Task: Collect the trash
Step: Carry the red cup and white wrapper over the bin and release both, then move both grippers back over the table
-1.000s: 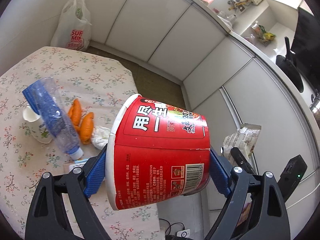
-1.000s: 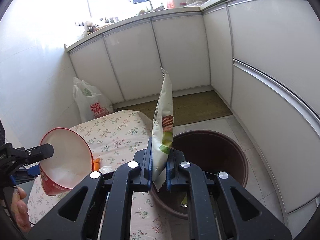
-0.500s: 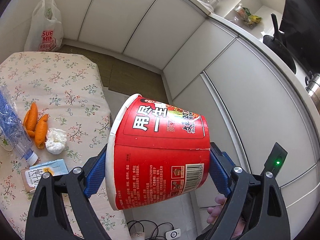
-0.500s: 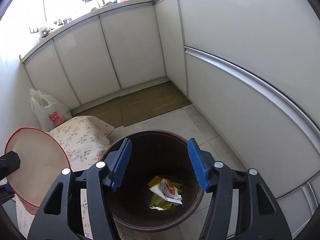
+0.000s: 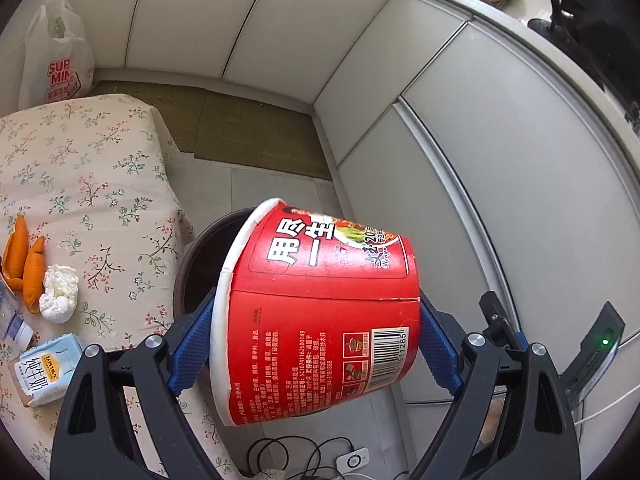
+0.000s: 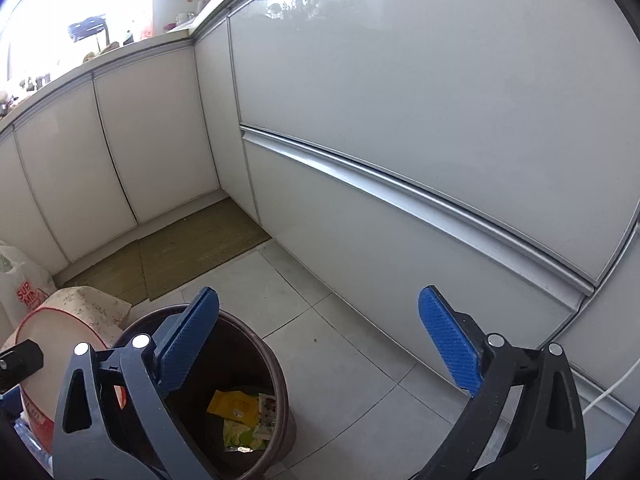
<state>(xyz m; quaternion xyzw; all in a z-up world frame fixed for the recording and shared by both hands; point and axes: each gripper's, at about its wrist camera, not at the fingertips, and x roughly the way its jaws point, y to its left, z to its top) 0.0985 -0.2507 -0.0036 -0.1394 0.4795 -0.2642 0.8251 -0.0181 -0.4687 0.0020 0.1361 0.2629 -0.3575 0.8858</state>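
My left gripper (image 5: 316,340) is shut on a red instant-noodle cup (image 5: 320,308), held on its side above the brown trash bin (image 5: 188,264) beside the table. The cup also shows in the right wrist view (image 6: 48,344) at the lower left. My right gripper (image 6: 320,340) is open and empty, above and to the right of the bin (image 6: 276,364). Several wrappers (image 6: 240,412) lie in the bin's bottom. On the floral table (image 5: 100,184) lie orange peels (image 5: 24,268), a crumpled tissue (image 5: 58,294), a small carton (image 5: 44,364) and a plastic bottle (image 5: 12,320).
White cabinet doors (image 6: 400,120) run along the far and right sides. A white shopping bag (image 5: 52,52) stands in the corner behind the table. A brown mat (image 5: 256,136) lies on the tiled floor. Cables and a small white device (image 5: 352,460) lie on the floor below.
My right gripper opened, dropped the wrapper into the bin, then swung right. My left gripper carried the cup rightward off the table to above the bin.
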